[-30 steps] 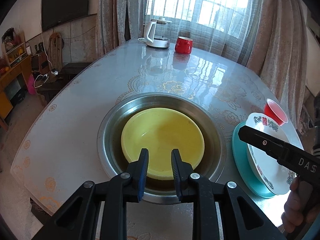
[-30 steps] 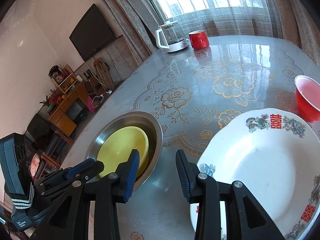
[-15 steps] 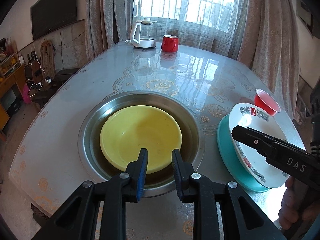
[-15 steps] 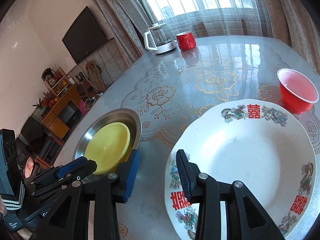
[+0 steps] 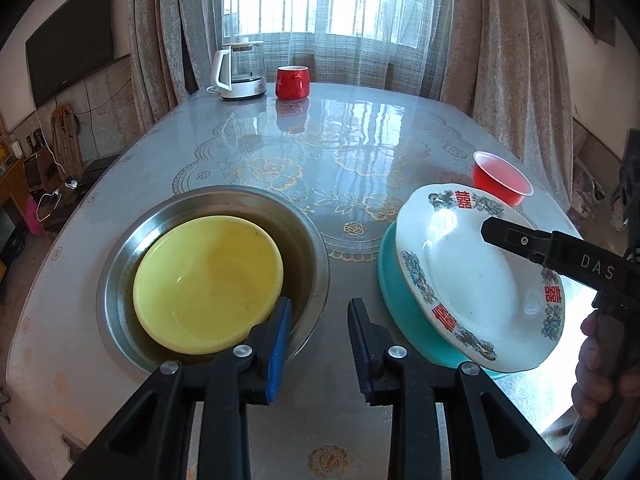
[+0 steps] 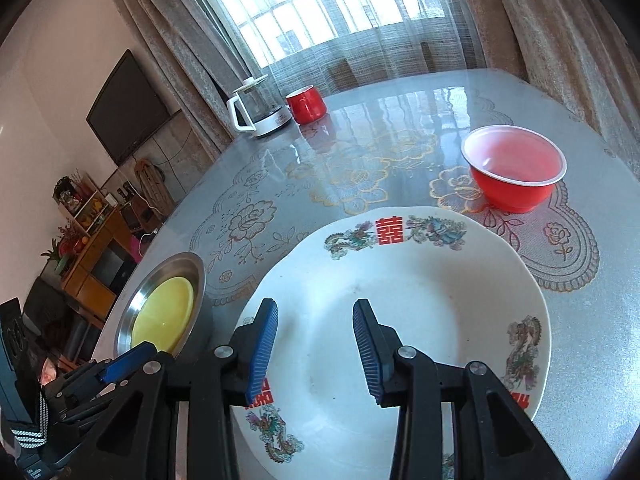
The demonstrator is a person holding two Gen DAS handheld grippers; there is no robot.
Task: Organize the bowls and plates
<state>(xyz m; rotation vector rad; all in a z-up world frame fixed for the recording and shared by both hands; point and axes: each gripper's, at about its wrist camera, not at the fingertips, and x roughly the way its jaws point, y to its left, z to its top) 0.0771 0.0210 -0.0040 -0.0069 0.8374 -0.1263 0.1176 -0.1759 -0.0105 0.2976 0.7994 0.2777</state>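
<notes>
Your left gripper (image 5: 318, 344) has its jaws spread and pinches nothing; its left fingertip sits over the near right rim of the steel basin (image 5: 120, 264), with the yellow bowl (image 5: 208, 284) lying inside the basin just ahead and left of it. Your right gripper (image 6: 314, 354) also stands spread and empty, both fingertips hovering above the near part of the white patterned plate (image 6: 420, 300). That plate rests tilted on a teal plate (image 5: 390, 280), seen from the left wrist view just ahead and right of the left tongs. Red plastic bowl (image 6: 514, 168): on the table (image 6: 360, 152), beyond the white plate, ahead and right of the right tongs. Kettle (image 5: 240, 70) and red mug (image 5: 292, 82) stand far ahead, near the window.
</notes>
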